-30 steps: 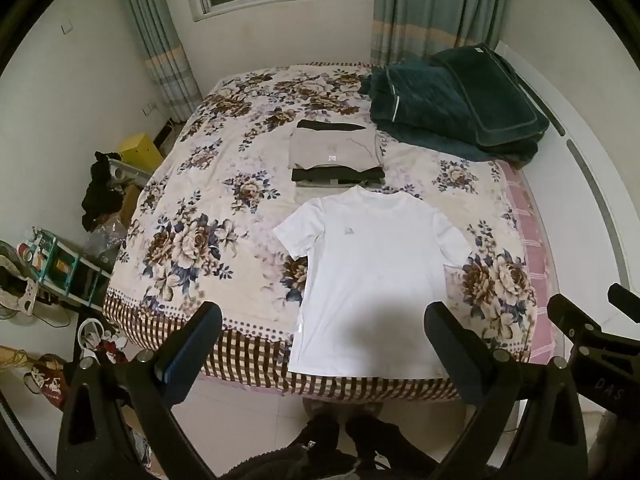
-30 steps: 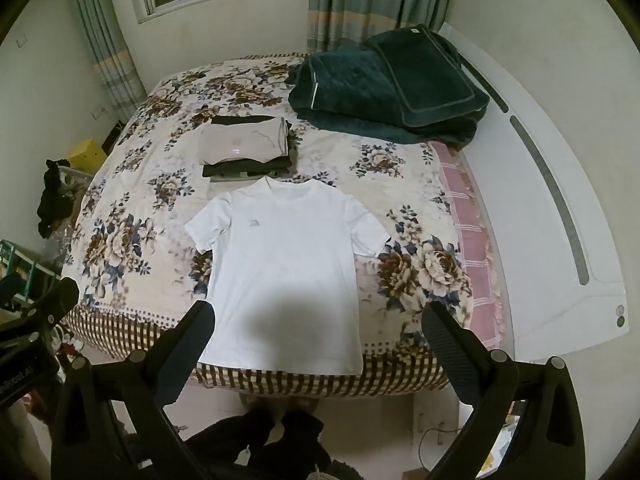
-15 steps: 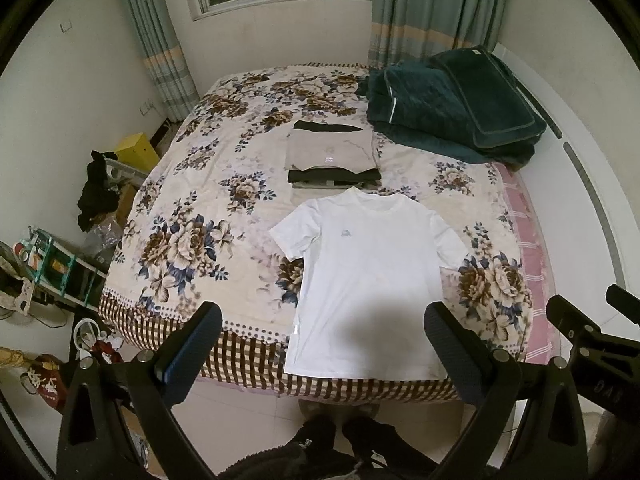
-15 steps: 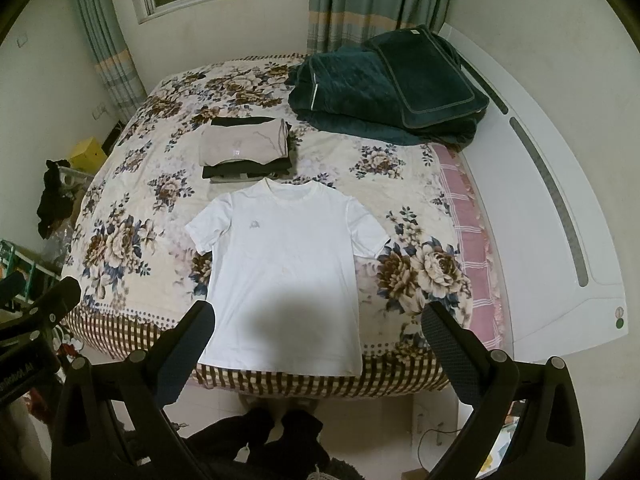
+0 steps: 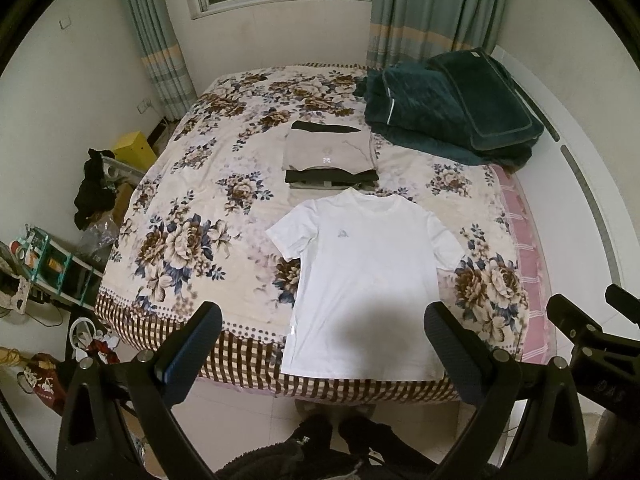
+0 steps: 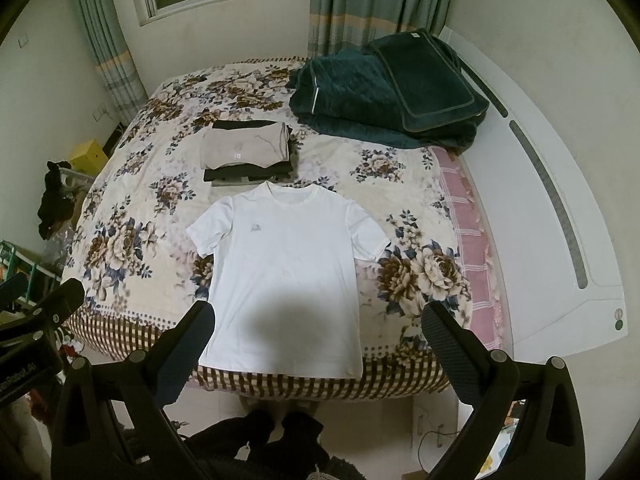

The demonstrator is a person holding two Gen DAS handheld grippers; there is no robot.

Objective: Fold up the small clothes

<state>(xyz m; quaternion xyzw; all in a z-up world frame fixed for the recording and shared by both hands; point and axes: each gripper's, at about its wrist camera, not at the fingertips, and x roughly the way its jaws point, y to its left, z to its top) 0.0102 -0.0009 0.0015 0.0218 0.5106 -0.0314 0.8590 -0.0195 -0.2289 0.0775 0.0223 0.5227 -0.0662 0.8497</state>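
Observation:
A white T-shirt (image 5: 366, 276) lies flat and spread out, front up, at the near edge of the floral bed (image 5: 188, 240); it also shows in the right wrist view (image 6: 286, 268). Its hem hangs slightly over the bed's front edge. Behind its collar sits a stack of folded clothes (image 5: 330, 156), beige on top, dark below, which the right wrist view (image 6: 246, 152) also shows. My left gripper (image 5: 320, 340) is open and empty, held high above and in front of the hem. My right gripper (image 6: 318, 332) is open and empty, likewise held back from the bed.
A dark green quilt and pillow (image 5: 452, 108) fill the bed's far right corner. A white headboard (image 6: 560, 216) runs along the right. Clutter, a yellow box (image 5: 134, 152) and a rack (image 5: 48, 264) stand on the left floor. A person's dark-socked feet (image 5: 340, 436) are below.
Both grippers have drawn back and up slightly, so the bed and shirt look a little farther away. The shirt and stack have not moved.

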